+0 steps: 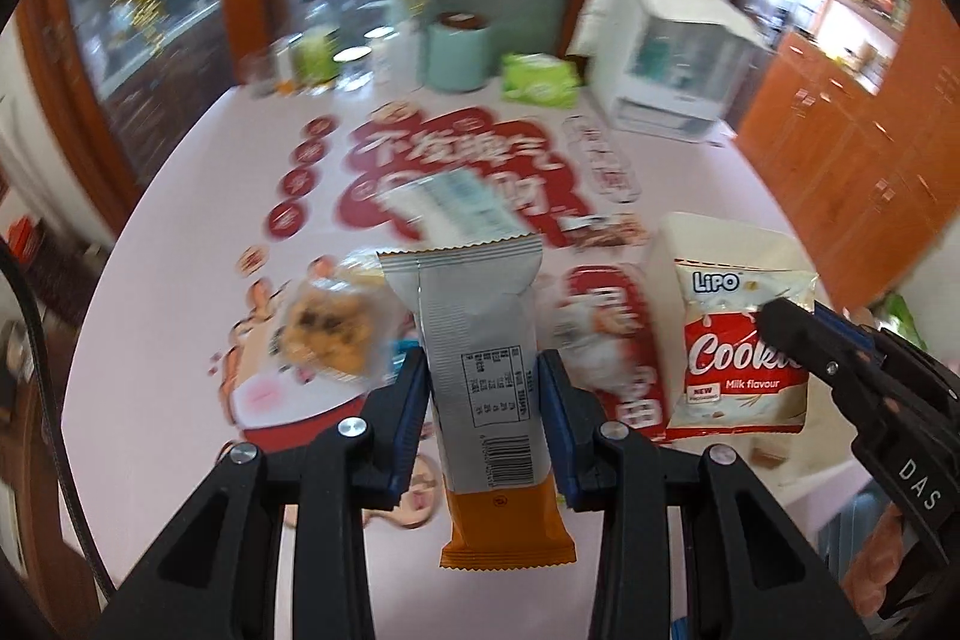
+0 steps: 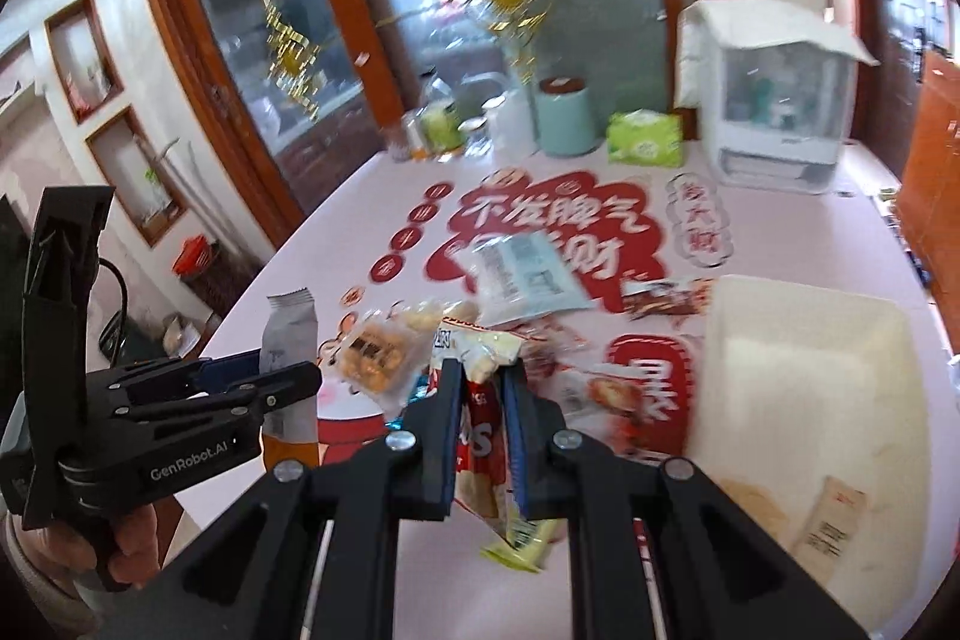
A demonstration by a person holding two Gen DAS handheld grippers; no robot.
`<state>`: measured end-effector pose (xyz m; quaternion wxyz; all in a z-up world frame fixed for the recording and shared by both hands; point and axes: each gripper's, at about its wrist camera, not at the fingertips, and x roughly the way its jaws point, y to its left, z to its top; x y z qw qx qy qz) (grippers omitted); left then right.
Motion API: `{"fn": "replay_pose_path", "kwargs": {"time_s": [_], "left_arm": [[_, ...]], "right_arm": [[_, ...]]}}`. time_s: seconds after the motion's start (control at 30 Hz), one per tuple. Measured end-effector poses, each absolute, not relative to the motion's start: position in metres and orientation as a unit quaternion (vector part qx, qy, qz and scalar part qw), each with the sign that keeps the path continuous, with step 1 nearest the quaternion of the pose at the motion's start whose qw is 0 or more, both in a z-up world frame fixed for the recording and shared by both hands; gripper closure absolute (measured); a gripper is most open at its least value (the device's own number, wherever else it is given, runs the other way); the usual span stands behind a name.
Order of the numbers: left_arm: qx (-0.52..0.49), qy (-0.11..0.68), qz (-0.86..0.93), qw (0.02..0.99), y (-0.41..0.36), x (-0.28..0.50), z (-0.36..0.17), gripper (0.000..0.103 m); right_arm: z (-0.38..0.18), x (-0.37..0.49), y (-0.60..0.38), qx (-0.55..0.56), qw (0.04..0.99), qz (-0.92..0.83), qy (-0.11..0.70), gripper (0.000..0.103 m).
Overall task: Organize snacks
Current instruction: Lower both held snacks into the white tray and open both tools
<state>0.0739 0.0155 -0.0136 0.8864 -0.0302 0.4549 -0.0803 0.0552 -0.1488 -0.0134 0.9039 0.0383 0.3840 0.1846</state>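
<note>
White plastic tray (image 2: 804, 340) is sat near right on the table (image 2: 780, 232), so far nearly bare. The cookie pack (image 1: 741, 340) is clenched only by one edge in the right gripper (image 2: 483, 388), so it could be shaken loose. The bar (image 1: 480, 340) is pinched in the left gripper (image 1: 483, 370), up off the table; the foil might get slipped through.
</note>
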Motion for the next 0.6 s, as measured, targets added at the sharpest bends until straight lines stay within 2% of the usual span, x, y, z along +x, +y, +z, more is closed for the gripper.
{"fn": "replay_pose_path", "kwargs": {"time_s": [0.3,0.6], "left_arm": [[0.01,0.439,-0.159,0.884,-0.082,0.066,0.005,0.068],[0.035,0.429,-0.207,0.878,-0.166,0.062,0.009,0.068]], "right_arm": [[0.016,0.017,-0.23,0.053,0.93,0.111,0.345,0.089],[0.02,0.004,-0.303,0.064,0.937,0.052,0.338,0.089]]}}
